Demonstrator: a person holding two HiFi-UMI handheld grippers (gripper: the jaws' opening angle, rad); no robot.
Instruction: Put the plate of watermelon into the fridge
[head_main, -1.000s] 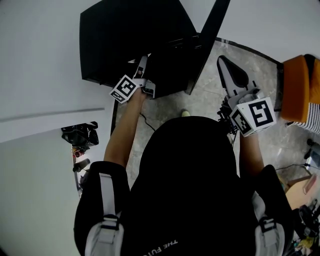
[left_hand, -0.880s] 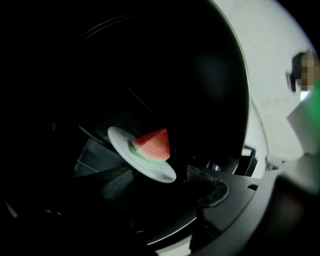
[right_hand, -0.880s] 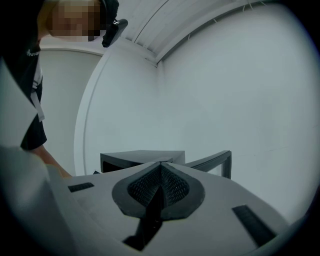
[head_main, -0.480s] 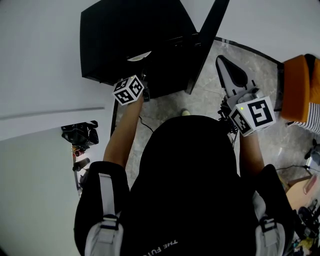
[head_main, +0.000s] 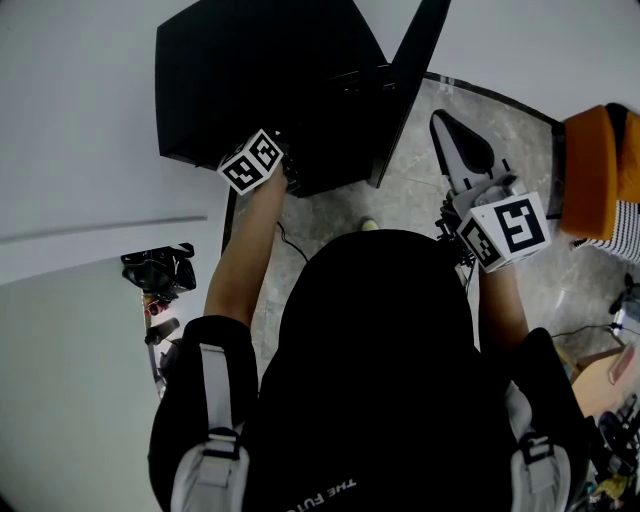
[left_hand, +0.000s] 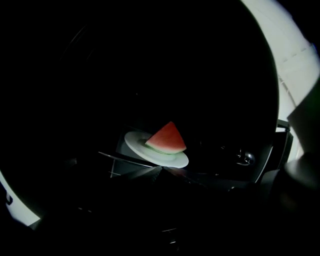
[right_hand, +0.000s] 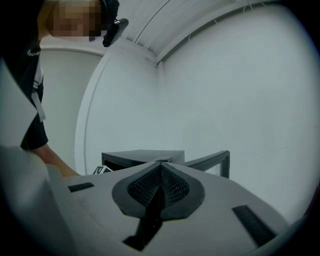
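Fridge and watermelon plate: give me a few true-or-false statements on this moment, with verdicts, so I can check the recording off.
1. The plate carries a single wedge of watermelon. True.
2. The right gripper has its jaws wide apart. False: they are together, with nothing between them.
3. The fridge door stands open. True.
4. The plate is clamped in the right gripper. False: it lies inside the dark fridge, just ahead of the left gripper.
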